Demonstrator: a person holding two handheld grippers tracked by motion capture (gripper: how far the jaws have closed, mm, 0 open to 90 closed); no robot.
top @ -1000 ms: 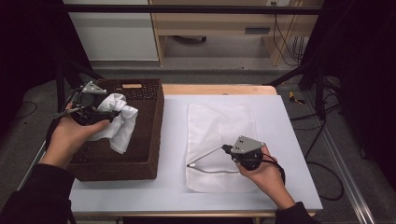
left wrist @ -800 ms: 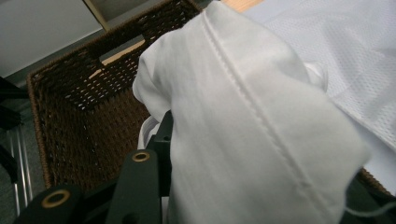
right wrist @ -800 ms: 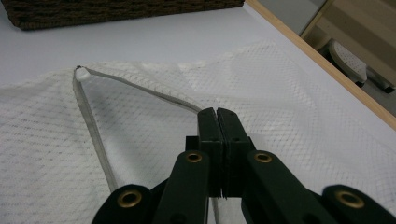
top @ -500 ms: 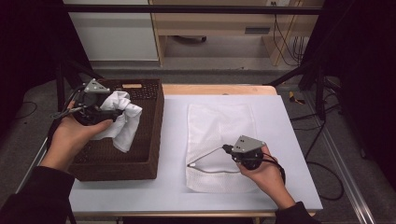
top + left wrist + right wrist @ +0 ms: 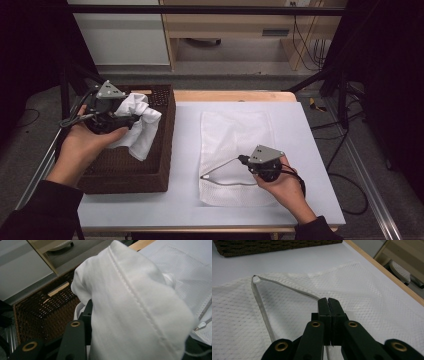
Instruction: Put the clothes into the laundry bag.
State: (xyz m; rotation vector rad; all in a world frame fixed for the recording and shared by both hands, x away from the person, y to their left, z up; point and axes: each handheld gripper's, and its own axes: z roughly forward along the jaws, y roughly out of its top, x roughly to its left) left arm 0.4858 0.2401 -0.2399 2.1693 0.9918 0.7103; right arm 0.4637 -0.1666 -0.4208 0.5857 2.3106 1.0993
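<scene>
The person wears dark, black-looking long sleeves that end at the wrists. Each hand carries a black tool: the left gripper [image 5: 112,117] and the right gripper [image 5: 250,162] both have a grey three-cornered plate on top and a black cable. The jaws are matte black, with brass-coloured round rivets near their base.

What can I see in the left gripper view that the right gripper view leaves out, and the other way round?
The left gripper view has a white cloth bunched in its tongs, and the inside of the brown wicker basket. The right gripper view has shut tongs pinching the zipper edge, and the basket's outer wall. Both share the white mesh laundry bag lying on the white table.
</scene>
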